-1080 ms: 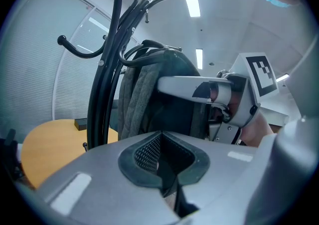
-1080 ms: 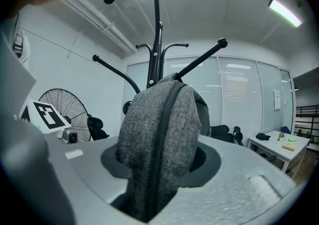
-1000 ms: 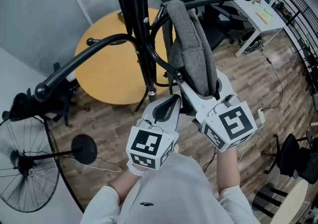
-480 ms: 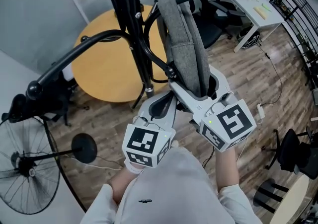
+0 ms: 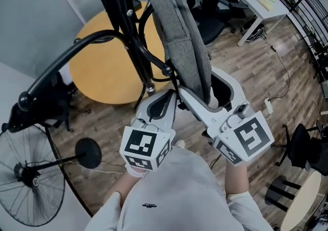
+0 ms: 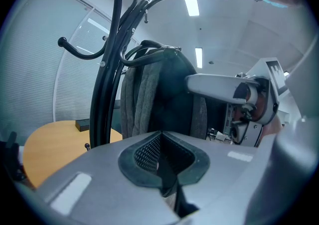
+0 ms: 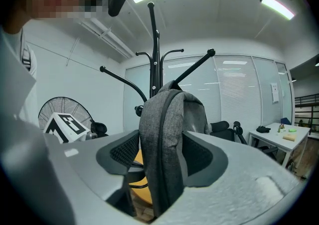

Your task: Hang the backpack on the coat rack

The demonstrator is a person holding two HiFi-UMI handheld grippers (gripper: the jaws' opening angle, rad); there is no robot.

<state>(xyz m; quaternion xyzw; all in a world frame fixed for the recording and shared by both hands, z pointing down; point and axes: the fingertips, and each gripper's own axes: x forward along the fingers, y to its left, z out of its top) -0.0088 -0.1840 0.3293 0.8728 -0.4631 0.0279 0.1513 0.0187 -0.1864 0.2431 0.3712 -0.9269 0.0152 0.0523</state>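
The grey backpack point(image 5: 182, 45) hangs upright from a curved arm of the black coat rack point(image 5: 123, 20). My right gripper point(image 5: 202, 89) is open, its white jaws standing on either side of the backpack's lower part without pressing on it. In the right gripper view the backpack point(image 7: 164, 134) fills the gap between the dark pads point(image 7: 124, 151), with the coat rack point(image 7: 154, 44) behind it. My left gripper point(image 5: 166, 103) is shut beside the rack's pole, left of the backpack. In the left gripper view its pads point(image 6: 149, 154) meet, and the backpack point(image 6: 149, 99) and the right gripper point(image 6: 234, 89) lie ahead.
A round wooden table point(image 5: 102, 71) stands behind the rack. A floor fan point(image 5: 25, 184) and a black round stand base point(image 5: 87, 154) are at the left. A white desk point(image 5: 256, 4) and a black office chair point(image 5: 205, 20) are at the upper right. A cable point(image 5: 284, 76) runs across the wooden floor.
The right gripper's jaws have widened off the backpack and the gripper has drawn back a little. The backpack stays hanging on the rack. The left gripper has kept still.
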